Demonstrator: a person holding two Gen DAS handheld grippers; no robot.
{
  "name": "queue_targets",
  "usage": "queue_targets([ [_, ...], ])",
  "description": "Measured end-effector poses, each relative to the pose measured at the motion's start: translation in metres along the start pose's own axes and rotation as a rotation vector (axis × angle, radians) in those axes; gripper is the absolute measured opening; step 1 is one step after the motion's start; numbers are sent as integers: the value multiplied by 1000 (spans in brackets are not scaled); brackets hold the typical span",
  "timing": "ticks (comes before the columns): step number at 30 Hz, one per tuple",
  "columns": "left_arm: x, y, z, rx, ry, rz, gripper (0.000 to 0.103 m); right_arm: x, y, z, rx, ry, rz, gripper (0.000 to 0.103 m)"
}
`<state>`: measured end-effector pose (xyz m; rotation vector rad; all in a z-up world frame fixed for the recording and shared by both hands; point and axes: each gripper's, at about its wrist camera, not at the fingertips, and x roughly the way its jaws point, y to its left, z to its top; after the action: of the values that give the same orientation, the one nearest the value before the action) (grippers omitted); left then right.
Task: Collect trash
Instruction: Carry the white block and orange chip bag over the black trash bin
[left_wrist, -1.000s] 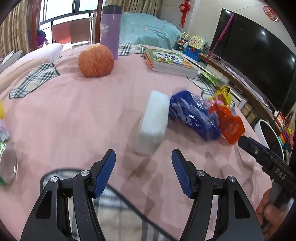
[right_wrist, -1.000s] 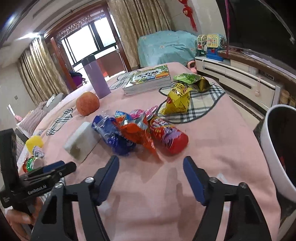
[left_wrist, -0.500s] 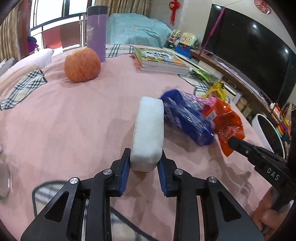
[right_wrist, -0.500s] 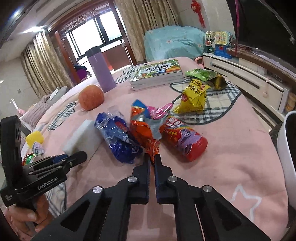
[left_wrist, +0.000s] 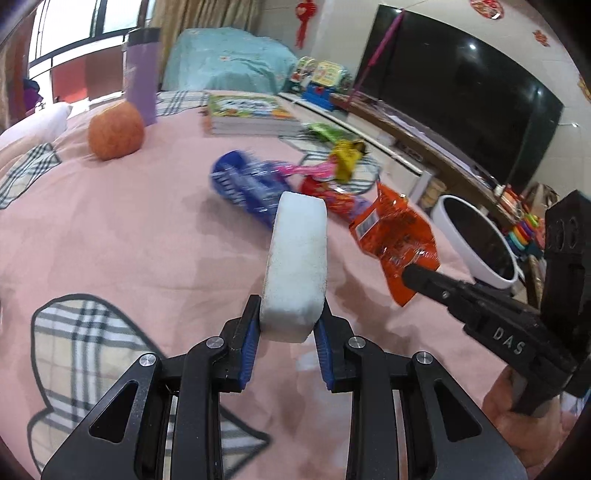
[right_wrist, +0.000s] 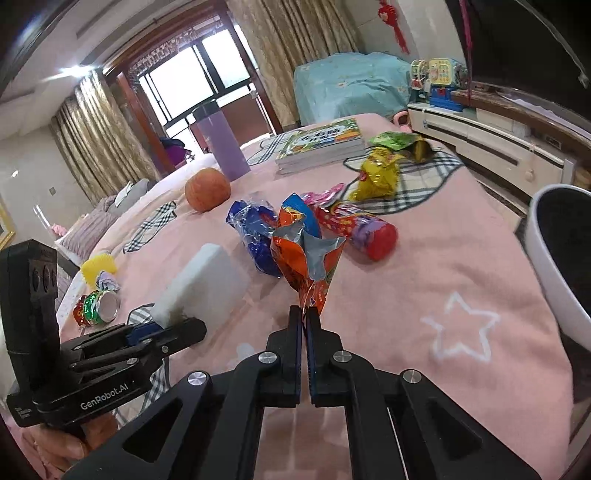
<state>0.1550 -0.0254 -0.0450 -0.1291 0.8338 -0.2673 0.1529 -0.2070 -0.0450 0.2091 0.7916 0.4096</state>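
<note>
My left gripper (left_wrist: 287, 325) is shut on the near end of a white foam block (left_wrist: 297, 266), which is lifted off the pink blanket; the block (right_wrist: 201, 286) and left gripper (right_wrist: 166, 328) also show in the right wrist view. My right gripper (right_wrist: 306, 314) is shut on the corner of an orange snack wrapper (right_wrist: 306, 258), held up above the bed; from the left wrist view the wrapper (left_wrist: 397, 236) hangs from the right gripper (left_wrist: 410, 275). A blue wrapper (right_wrist: 255, 236), a red tube wrapper (right_wrist: 354, 229) and a yellow wrapper (right_wrist: 380, 177) lie on the blanket.
A white bin (right_wrist: 554, 266) with a dark inside stands off the bed's right edge. An orange fruit (right_wrist: 207, 189), a purple tumbler (right_wrist: 221, 146) and a stack of books (right_wrist: 321, 146) sit farther back. A crushed can (right_wrist: 98, 306) and yellow cup lie at left.
Both grippers closed, the left on the foam block and the right on the orange wrapper. Both then lifted their items off the blanket and shifted toward the right.
</note>
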Motion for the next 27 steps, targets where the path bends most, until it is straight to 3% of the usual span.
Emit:
queue_targets([
  [27, 18, -135, 12, 195, 35, -174, 26, -106, -106, -27, 219, -142, -214, 2],
])
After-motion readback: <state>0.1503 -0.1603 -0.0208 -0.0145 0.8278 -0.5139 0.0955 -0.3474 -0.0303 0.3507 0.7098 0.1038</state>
